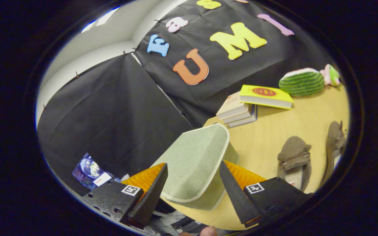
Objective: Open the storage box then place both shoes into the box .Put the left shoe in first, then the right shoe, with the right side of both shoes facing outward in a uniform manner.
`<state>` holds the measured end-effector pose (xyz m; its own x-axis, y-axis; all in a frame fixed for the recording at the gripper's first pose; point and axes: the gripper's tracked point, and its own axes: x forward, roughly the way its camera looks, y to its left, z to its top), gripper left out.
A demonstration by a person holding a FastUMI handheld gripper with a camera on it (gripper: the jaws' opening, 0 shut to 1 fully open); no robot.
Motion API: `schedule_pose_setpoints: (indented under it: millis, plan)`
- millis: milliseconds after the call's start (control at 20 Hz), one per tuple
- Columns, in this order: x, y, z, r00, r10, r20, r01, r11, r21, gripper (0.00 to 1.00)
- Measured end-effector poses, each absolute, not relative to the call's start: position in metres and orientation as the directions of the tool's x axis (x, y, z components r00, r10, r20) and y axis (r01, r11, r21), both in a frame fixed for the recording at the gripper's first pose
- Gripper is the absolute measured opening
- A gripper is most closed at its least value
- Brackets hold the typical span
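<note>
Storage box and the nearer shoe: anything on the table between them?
Nothing. In the gripper view, bare table separates the storage box from the nearer shoe. The gripper is open, its fingers flanking the closed box.

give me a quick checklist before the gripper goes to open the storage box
1. Gripper fingers apart, nothing held: ok.
2. Storage box between and just ahead of the fingers: ok.
3. Box lid shut, opening step not yet done: ok to begin.
4. Both shoes on the table, beyond the box: nearer shoe and farther shoe lie apart: ok.
5. Which shoe is the left one: cannot tell.
6. Books and watermelon toy stand well behind the box, out of the way: ok.
</note>
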<state>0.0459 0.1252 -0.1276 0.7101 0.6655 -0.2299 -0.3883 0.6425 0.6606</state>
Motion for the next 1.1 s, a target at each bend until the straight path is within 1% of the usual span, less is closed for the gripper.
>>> schedule_pose_setpoints:
  millis: [200, 400, 600, 800, 900, 1000, 1100]
  plan:
    - [0.051, 0.135, -0.143, 0.652, 0.716, -0.249, -0.343, 0.572, 0.745, 1.00]
    - [0.054, 0.139, -0.148, 0.630, 0.738, -0.240, -0.309, 0.523, 0.794, 1.00]
    - [0.068, 0.144, -0.161, 0.600, 0.757, -0.259, -0.254, 0.488, 0.835, 0.98]
    - [0.066, 0.154, -0.162, 0.559, 0.794, -0.238, -0.192, 0.404, 0.895, 0.95]
    - [0.071, 0.156, -0.165, 0.545, 0.803, -0.243, -0.163, 0.385, 0.909, 0.81]
    - [0.071, 0.150, -0.163, 0.550, 0.798, -0.248, -0.143, 0.382, 0.913, 0.74]
    - [0.077, 0.132, -0.155, 0.599, 0.761, -0.249, -0.121, 0.394, 0.911, 0.49]
